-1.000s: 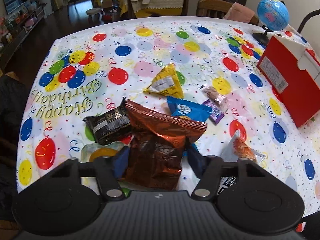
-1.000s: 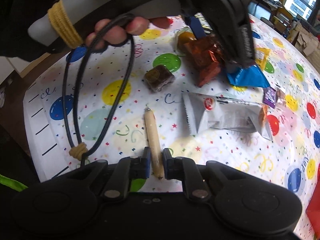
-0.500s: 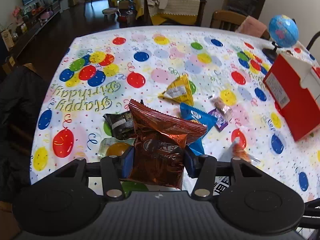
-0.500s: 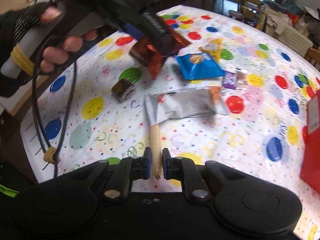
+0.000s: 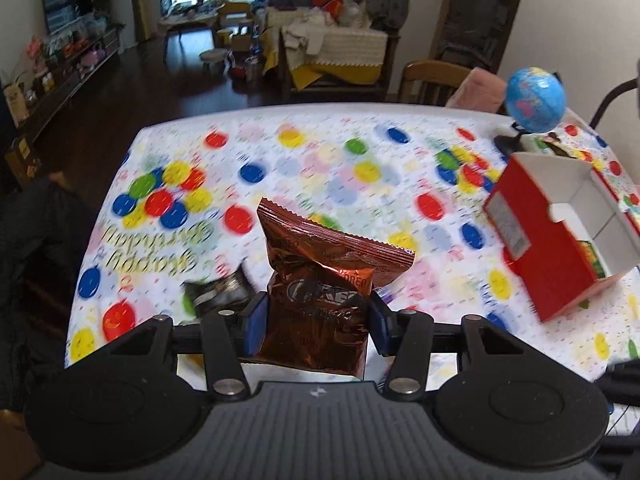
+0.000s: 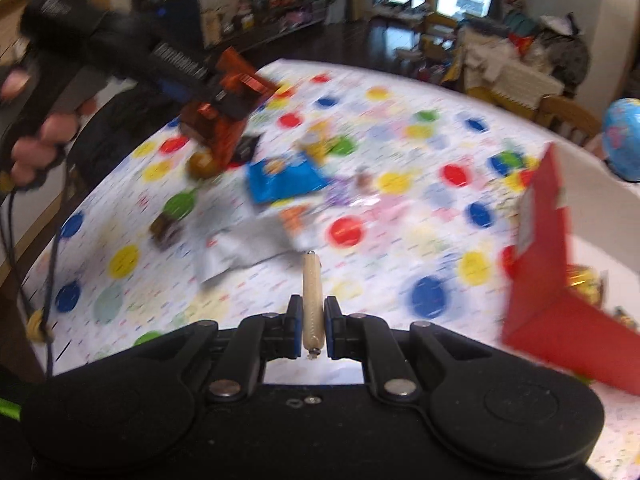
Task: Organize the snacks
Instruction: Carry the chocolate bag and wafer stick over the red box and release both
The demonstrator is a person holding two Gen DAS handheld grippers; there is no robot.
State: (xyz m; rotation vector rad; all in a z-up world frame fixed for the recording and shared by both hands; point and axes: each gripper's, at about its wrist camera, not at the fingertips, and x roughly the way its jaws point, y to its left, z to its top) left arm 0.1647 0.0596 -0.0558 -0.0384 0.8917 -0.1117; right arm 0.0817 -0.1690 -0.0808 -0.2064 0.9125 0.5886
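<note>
Desk [image 5: 328,152], balloon-print cover, carries loose snacks. Red box [image 5: 548,256] stands open at the right. Left gripper [image 5: 314,322] is raised above the desk, jaws pinching a brown snack bag [image 5: 320,300] upright. Right gripper [image 6: 313,332] is level and low, jaws clamped on a thin sausage stick [image 6: 312,296]. Step in hand, by judgement: carrying both to the box; next calls for lowering over the opening and releasing.

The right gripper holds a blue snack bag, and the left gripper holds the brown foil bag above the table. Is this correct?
Not quite. The right gripper holds a thin beige sausage stick, as the right wrist view shows; the blue bag lies on the table. The left gripper does hold the brown foil bag.
</note>
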